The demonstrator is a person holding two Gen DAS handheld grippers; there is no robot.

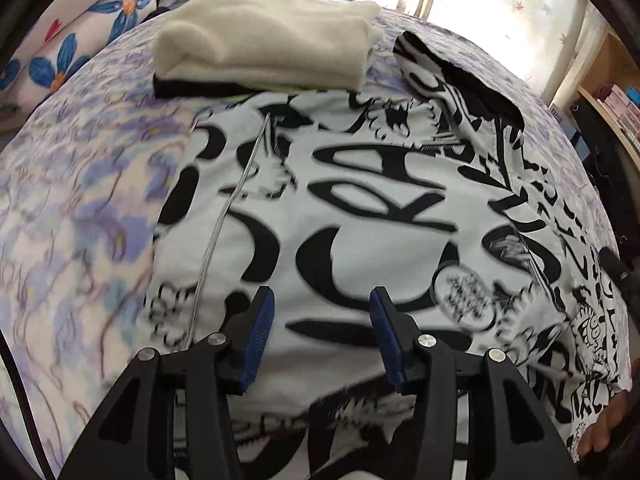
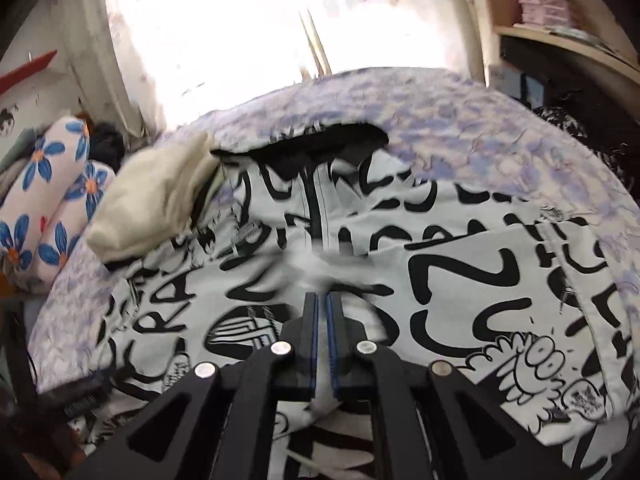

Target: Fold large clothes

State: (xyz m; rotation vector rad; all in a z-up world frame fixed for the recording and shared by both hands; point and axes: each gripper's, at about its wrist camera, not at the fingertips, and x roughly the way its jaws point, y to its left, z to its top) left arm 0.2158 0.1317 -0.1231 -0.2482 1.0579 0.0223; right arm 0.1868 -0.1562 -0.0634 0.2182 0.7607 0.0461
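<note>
On the lilac floral bedspread [image 1: 72, 184], a white zip-up garment printed with black graffiti lettering [image 1: 360, 184] is spread flat. Its cloth is pinched between the closed fingers of the right gripper [image 2: 322, 300], while the left gripper [image 1: 322, 300] is held half open above it, gripping nothing.

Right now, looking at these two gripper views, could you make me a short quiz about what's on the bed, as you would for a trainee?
1. True or false: the right gripper is shut on the white garment with black graffiti lettering.
2. Which lies beyond that garment on the pale purple floral bedspread? A) a red bucket B) a folded cream fleece cloth C) a pair of shoes
3. Fill in: the left gripper has its blue-padded jaws ____ above the garment.

Key
1. True; a pinch of fabric sits between its closed jaws.
2. B
3. Open; nothing is between them.
</note>
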